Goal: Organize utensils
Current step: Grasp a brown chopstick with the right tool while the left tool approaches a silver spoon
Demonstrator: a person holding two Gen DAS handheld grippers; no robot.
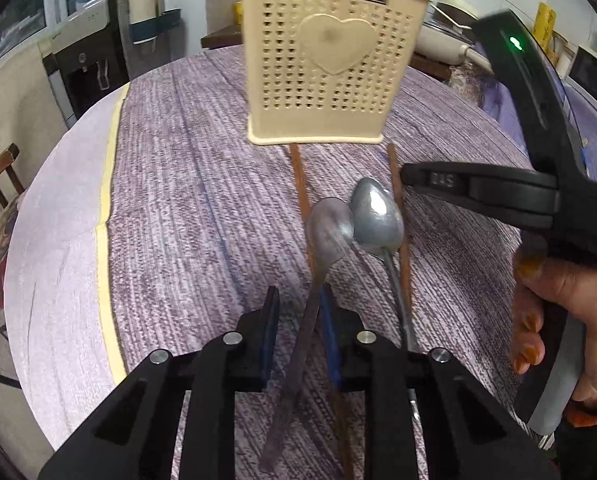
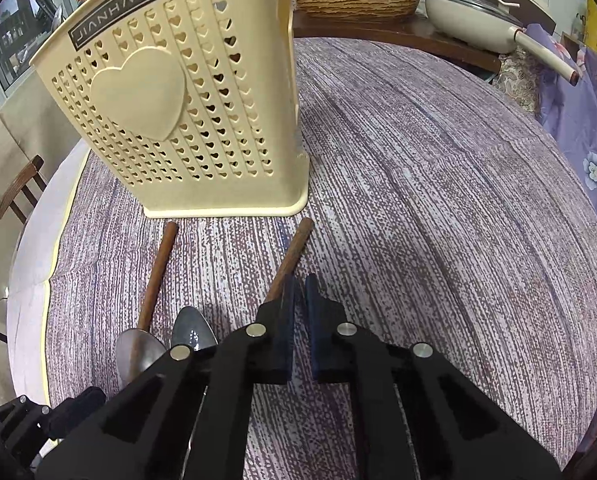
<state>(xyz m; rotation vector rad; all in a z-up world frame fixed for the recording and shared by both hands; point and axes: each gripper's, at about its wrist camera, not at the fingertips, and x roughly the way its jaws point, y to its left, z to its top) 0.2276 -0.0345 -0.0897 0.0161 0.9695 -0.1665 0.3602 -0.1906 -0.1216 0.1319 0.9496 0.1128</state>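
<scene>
Utensils lie in a loose row on the purple cloth (image 1: 178, 200), just in front of the cream holder (image 1: 330, 68): two spoons side by side and two brown chopsticks flanking them, all pointing toward the holder's base.

My left gripper (image 1: 296, 320) is around the handle of the left spoon (image 1: 328, 228). The handle leans against the right blue pad (image 1: 328, 328), while the left pad looks clear of it, so I judge the pinch as not yet made. The right spoon (image 1: 378, 216) sits touching the first one's bowl, which matters: if I lift carelessly, the bowls could drag each other.

My right gripper (image 2: 298, 308) has its pads nearly together at the right chopstick (image 2: 290, 256), which disappears behind the left pad (image 2: 286, 304); from that view I cannot tell whether the stick is actually pinched or just lying beside the finger. The left chopstick (image 2: 158, 276) runs under the spoon bowl.

To do this well, I want to finish squeezing on the spoon handle squarely, lift straight up so the bowl clears its neighbour, then tip it handle-down over the holder's open top. The holder is light plastic, so I should avoid bumping its wall.
</scene>
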